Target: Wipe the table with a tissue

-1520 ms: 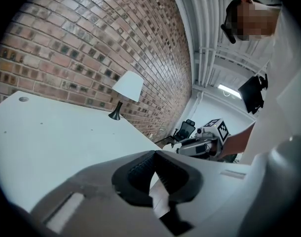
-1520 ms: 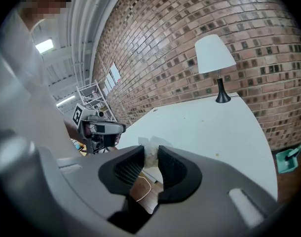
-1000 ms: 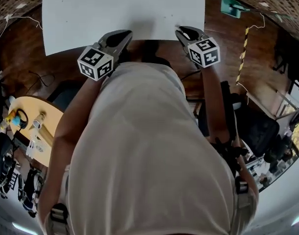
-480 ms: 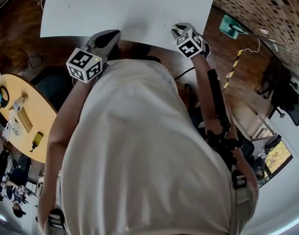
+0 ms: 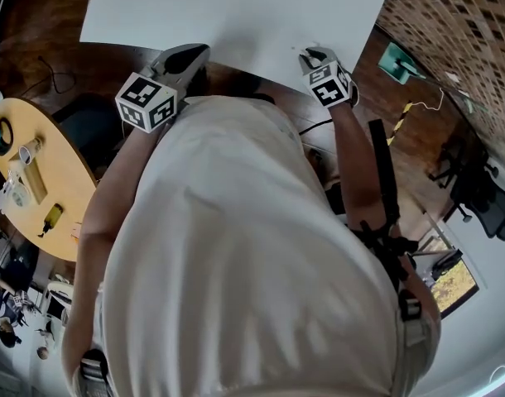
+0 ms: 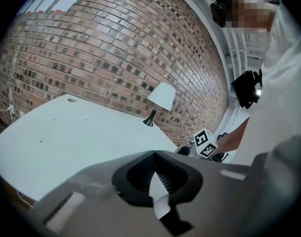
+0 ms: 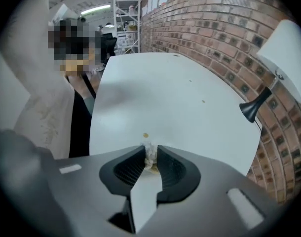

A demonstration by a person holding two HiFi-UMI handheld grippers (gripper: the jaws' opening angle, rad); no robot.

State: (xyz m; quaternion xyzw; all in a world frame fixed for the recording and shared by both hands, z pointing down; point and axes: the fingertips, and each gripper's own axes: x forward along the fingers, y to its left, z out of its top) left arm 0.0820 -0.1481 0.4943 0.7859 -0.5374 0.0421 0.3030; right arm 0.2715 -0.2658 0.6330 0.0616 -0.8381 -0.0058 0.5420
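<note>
The right gripper (image 7: 150,151), whose jaws have just been closing, pinches a crumpled tissue (image 7: 151,160) at the near edge of the white table (image 7: 170,88). The left gripper (image 6: 154,153) is closed and empty. A brown spot (image 7: 145,135) lies just beyond the tissue, at twelve o'clock. Wiping seems about to start: press the wad down and push it over the spot.

Your left gripper (image 6: 154,154): held out ahead of your bent left arm (image 5: 112,188), tilted slightly down, jaws closed tip to tip with nothing between them. Your right gripper (image 7: 151,149): pointing steeply down from your right arm (image 5: 356,164), its jaws have just been closing and now pinch a small crumpled tissue (image 7: 150,159) at their tips.
</note>
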